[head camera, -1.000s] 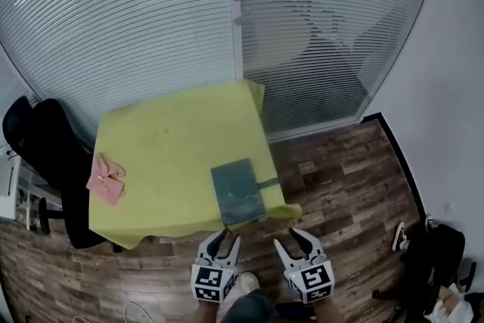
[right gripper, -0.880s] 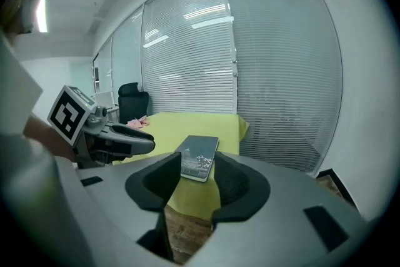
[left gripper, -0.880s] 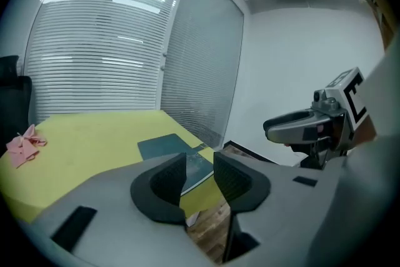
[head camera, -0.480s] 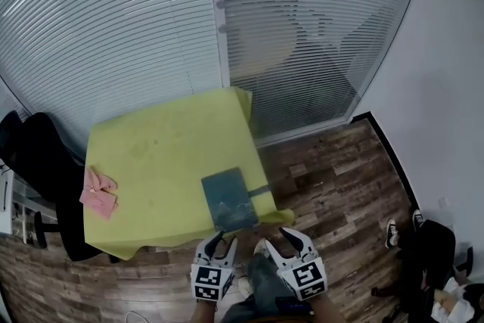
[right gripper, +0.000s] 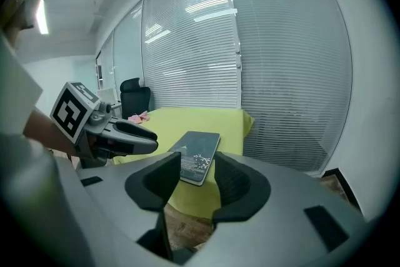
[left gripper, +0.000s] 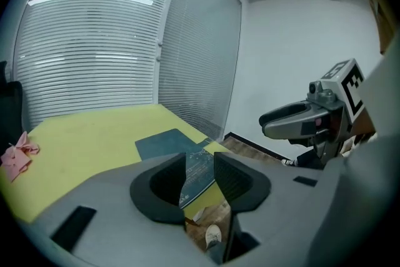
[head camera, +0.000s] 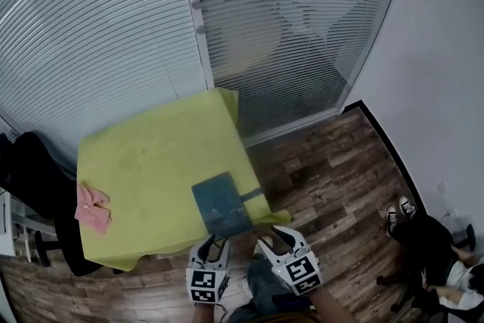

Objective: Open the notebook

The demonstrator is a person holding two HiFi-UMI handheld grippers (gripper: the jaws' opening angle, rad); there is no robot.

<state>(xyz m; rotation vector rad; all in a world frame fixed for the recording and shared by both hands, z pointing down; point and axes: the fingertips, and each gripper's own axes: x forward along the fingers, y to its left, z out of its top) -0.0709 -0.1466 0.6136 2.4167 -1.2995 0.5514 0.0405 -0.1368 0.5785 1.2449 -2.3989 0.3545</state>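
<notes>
The left gripper (head camera: 215,244) and right gripper (head camera: 272,240) hang empty, jaws apart, just short of the yellow-cloth-covered counter (head camera: 144,155). The closed dark teal hardcover notebook (head camera: 221,205) lies at the counter's near right corner, so one gripper should probably pin it while the other lifts the cover, or it may slide off. Beyond is open cloth, and a crumpled pink cloth (head camera: 92,208) lies well apart at the left.

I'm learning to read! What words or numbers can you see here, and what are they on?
Dark blue-green flat notebook: pale print on its cover, too small and blurred to read.
Cubes on the left gripper and right gripper: black-and-white square markers, patterns only, no letters.
Nothing else carries any readable words or numbers.
</notes>
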